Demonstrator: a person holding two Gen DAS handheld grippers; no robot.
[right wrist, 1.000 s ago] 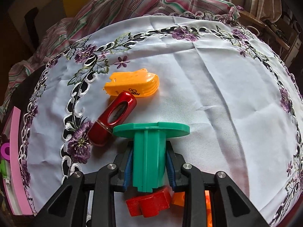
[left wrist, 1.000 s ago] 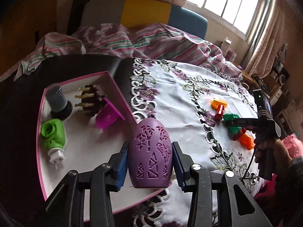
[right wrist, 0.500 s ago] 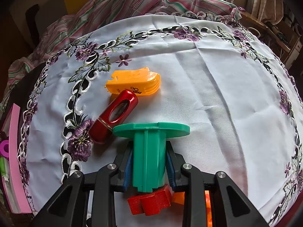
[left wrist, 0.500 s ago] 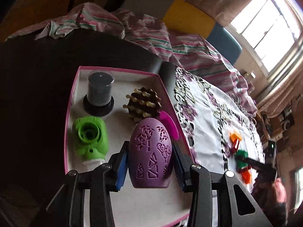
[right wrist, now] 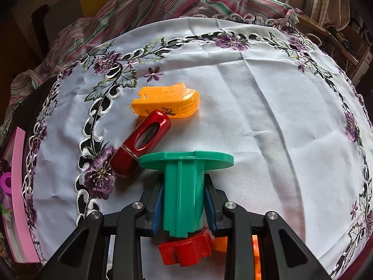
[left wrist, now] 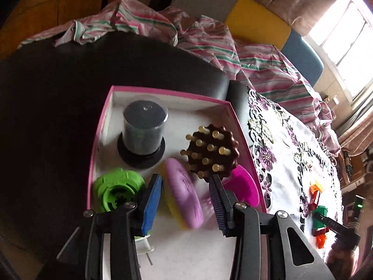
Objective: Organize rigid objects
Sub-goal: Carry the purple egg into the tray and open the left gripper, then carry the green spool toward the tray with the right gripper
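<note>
Although the purple egg (left wrist: 184,193) is blurred, I can see it lying tilted between the jaws of the left gripper (left wrist: 185,200), with its thin side toward the camera and a yellow underside. The jaws stand partly open. There is a narrow gap between the egg and each blue pad (left wrist: 151,205), so as far as I can tell the pads do not press on it. Under the egg is the white floor of the pink box (left wrist: 163,91). Just ahead of the right finger is a brown massager (left wrist: 212,151) with pale pegs, and beside that finger lies a magenta piece (left wrist: 242,186). Touching the left finger from outside is a green round part (left wrist: 116,189). Further ahead on the left stands a dark cylinder (left wrist: 142,128) under a clear cover.

The right gripper (right wrist: 184,200) is closed tightly on the stem of a green spool (right wrist: 184,175), and the spool's flat disc is just past the fingertips. Below the stem, close to the camera, are a red block (right wrist: 186,249) and an orange piece (right wrist: 220,243). Ahead and a little to the left, a red capsule (right wrist: 142,144) lies on the white cloth (right wrist: 268,116), with one end under the disc's edge and the other end touching a yellow shell (right wrist: 165,105).
</note>
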